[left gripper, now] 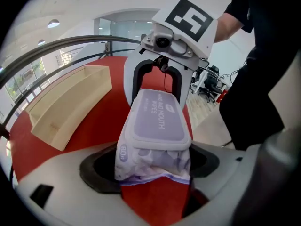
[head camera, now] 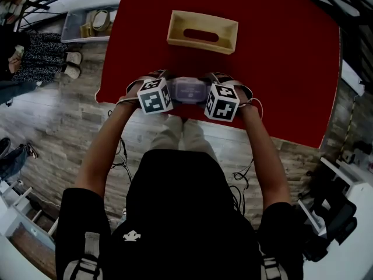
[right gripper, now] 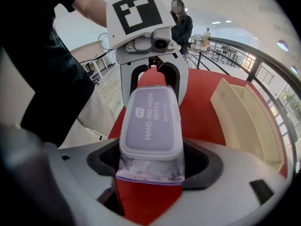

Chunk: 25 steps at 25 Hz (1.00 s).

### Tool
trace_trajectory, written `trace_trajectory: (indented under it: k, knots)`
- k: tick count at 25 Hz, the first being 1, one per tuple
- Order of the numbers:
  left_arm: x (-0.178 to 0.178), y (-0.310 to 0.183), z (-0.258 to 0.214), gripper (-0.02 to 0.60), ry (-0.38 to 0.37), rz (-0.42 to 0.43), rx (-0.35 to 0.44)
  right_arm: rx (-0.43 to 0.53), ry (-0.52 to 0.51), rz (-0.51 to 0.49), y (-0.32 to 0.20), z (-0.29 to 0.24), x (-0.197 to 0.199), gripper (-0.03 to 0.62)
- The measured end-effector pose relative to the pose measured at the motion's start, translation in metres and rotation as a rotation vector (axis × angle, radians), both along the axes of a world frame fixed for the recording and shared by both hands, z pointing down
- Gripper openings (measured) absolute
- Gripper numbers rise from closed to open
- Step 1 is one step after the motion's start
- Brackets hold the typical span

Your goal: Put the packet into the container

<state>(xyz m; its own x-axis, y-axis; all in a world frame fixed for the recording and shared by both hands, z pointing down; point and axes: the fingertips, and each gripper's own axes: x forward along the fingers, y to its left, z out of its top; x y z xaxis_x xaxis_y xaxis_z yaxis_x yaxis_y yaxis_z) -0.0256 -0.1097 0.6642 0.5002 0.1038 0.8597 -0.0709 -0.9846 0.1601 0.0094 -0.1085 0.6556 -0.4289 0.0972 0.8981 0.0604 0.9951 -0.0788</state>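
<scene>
A pale purple packet (head camera: 189, 89) of hand and mouth wipes spans between my two grippers at the near edge of the red table (head camera: 280, 57). My left gripper (head camera: 171, 90) grips its left end, where the jaws press the crumpled wrapper (left gripper: 155, 161). My right gripper (head camera: 206, 92) holds the other end, its jaws against the packet's sides (right gripper: 151, 126). The wooden container (head camera: 175, 29), an open box with a handle slot, stands farther back on the table, showing on the left (left gripper: 66, 112) in the left gripper view and on the right (right gripper: 244, 121) in the right gripper view.
A grey tray (head camera: 87, 25) with small items lies on the wooden floor left of the table. A person's shoes (head camera: 71, 64) stand beside it. Railings run behind the table, and office furniture (head camera: 332, 214) stands at the right.
</scene>
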Motion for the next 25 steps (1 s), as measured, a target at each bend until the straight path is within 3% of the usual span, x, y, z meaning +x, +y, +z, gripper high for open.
trace_trajectory:
  k: [9, 25]
  knots:
    - [0.006, -0.016, -0.025, 0.394, 0.001, 0.041, 0.006, 0.012, 0.000, 0.039, -0.015, -0.025, 0.006, 0.379]
    - [0.020, -0.157, -0.092, 0.394, -0.002, 0.107, 0.151, 0.154, 0.026, 0.099, -0.153, -0.091, 0.020, 0.379]
